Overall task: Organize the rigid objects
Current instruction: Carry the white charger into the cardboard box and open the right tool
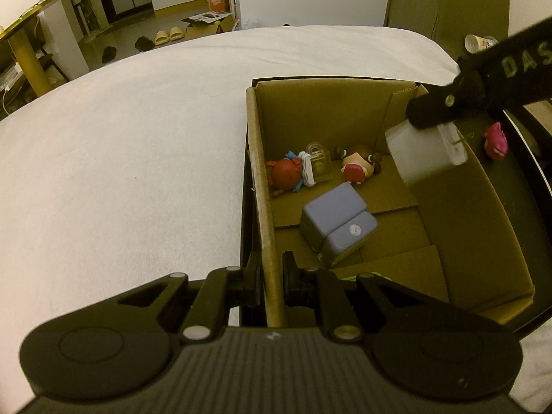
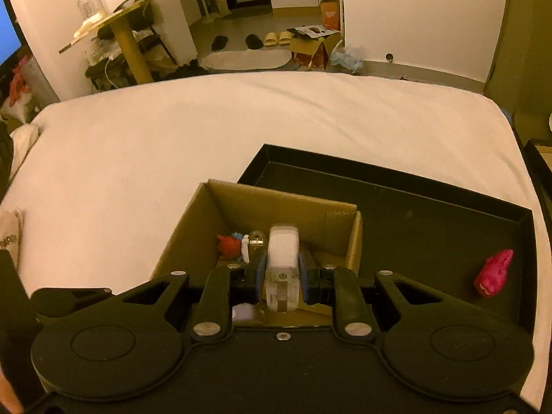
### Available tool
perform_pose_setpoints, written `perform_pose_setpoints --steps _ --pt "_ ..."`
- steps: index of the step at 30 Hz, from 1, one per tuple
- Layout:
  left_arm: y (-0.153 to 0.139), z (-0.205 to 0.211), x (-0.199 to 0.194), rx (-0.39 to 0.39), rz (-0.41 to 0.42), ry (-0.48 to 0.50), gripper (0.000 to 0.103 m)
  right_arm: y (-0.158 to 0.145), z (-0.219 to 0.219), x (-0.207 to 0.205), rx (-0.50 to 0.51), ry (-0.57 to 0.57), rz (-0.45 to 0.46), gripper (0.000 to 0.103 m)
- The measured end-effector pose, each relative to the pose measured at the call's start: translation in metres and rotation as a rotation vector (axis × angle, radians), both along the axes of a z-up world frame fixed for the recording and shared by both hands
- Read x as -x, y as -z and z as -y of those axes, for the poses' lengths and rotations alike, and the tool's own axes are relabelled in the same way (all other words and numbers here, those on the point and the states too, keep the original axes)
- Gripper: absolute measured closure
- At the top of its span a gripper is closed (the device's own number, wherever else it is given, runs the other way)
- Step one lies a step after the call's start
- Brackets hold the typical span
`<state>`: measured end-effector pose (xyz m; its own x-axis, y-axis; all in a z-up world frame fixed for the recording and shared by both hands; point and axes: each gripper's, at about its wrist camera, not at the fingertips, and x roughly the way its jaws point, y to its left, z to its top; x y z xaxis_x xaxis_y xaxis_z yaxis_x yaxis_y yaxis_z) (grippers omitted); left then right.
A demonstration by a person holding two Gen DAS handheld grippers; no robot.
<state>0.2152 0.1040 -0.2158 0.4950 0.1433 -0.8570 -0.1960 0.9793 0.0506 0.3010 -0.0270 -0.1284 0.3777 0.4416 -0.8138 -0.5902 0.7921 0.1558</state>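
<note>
A white plastic block [image 2: 282, 258] is clenched between the fingers of the right gripper [image 2: 281, 277], held above the open cardboard box [image 1: 265, 207]. The box's left wall is pinched by the left gripper [image 1: 270, 276]. Below the block, two figurines and a purple case [image 1: 339, 224] are already boxed; a pink toy [image 2: 493, 272] remains on the black tray [image 2: 414, 207] to the right.

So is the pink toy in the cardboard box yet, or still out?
Out. The pink toy lies on the black tray, outside the cardboard box wall.
</note>
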Motion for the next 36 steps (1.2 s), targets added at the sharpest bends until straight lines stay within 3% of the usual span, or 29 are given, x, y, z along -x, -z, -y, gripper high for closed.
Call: perform_pose_setpoints --steps 20,36 --pt "-0.001 0.0 0.0 0.0 0.001 0.0 0.092 0.033 -0.025 0.008 0.159 -0.049 0.049 0.082" --pt "0.001 -0.001 0.001 0.0 0.004 0.0 0.092 -0.002 0.007 0.005 0.074 -0.026 0.066 0.076"
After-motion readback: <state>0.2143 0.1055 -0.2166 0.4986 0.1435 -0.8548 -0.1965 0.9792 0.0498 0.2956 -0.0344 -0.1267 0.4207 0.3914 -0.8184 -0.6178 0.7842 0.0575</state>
